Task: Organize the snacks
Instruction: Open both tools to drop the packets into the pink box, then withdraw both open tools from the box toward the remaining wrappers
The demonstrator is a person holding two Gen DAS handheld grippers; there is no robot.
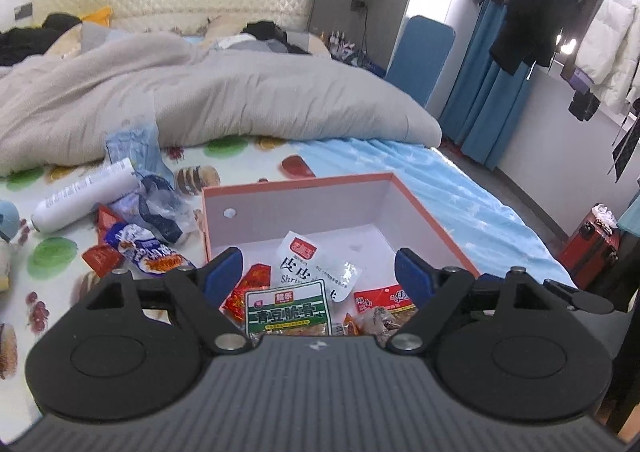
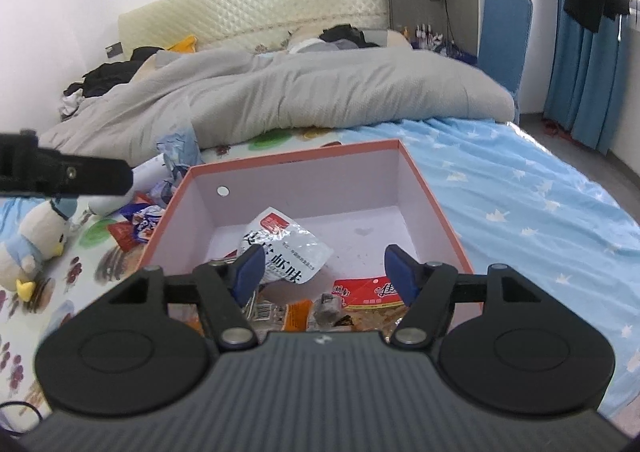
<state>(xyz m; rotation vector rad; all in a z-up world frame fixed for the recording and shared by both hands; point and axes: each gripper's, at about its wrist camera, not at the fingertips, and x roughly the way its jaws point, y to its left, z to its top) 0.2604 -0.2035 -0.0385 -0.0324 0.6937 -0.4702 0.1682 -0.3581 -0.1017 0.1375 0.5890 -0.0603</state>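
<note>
- My left claw (image 1: 318, 272) hangs over the near end of the box (image 1: 432, 212), its blue pads (image 1: 224, 270) spread wide with nothing between them
- My right claw (image 2: 324, 270) hangs over the same box (image 2: 430, 196) with its fingers apart and gripping nothing; the left pad (image 2: 250, 268) stands in front of the edge of the white packet (image 2: 288, 248), and I cannot tell if it touches
- The box is an open cardboard one, orange outside and pale inside, sitting on the bed (image 1: 460, 188) where the fruit-print sheet meets the blue starred one
- Inside it, seen from my left claw: a white packet (image 1: 312, 264) toward the middle, a green and white packet (image 1: 288, 310) nearest me, a small red packet (image 1: 250, 292) to its left, and a red and yellow packet (image 1: 382, 300) on the right
- More snacks lie outside the box on its left: a blue and white bag (image 1: 146, 248), small red sachets (image 1: 100, 258) and crumpled clear wrappers (image 1: 160, 208)
- A white bottle (image 1: 86, 194) lies on its side beside that pile
- A stuffed penguin (image 2: 36, 240) sits farther left on the sheet, and part of my left claw's black frame (image 2: 64, 174) shows above it in the right view
- A grey duvet (image 1: 224, 100) is bunched across the bed behind the box
</note>
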